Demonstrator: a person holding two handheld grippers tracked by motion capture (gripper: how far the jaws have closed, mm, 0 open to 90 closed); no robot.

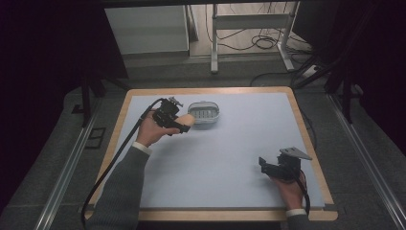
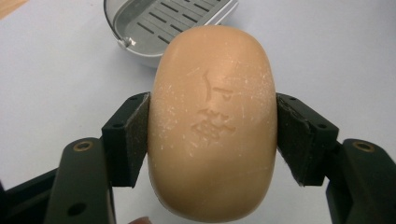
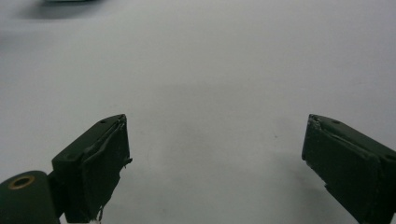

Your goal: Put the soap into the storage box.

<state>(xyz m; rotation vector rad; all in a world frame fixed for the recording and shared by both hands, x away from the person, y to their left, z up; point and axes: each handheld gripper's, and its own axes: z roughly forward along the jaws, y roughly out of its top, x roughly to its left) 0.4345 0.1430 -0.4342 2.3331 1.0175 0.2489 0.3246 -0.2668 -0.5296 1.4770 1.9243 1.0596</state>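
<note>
A tan oval bar of soap (image 2: pixel 212 123) with an embossed mark is clamped between the jaws of my left gripper (image 2: pixel 212 135), held above the table. In the high view the soap (image 1: pixel 187 119) hangs just left of a grey oval soap dish (image 1: pixel 205 112) with a slotted insert, and the left gripper (image 1: pixel 184 125) is beside the dish's left end. The dish (image 2: pixel 163 23) lies just beyond the soap in the left gripper view. My right gripper (image 1: pixel 264 165) rests low near the front right of the table, open, and nothing lies between its jaws (image 3: pixel 215 158).
The pale blue mat (image 1: pixel 230 158) covers a wood-edged table (image 1: pixel 313 148). Cables trail from both grippers toward the front edge. Beyond the table stand a metal desk frame (image 1: pixel 249 28) and floor cables.
</note>
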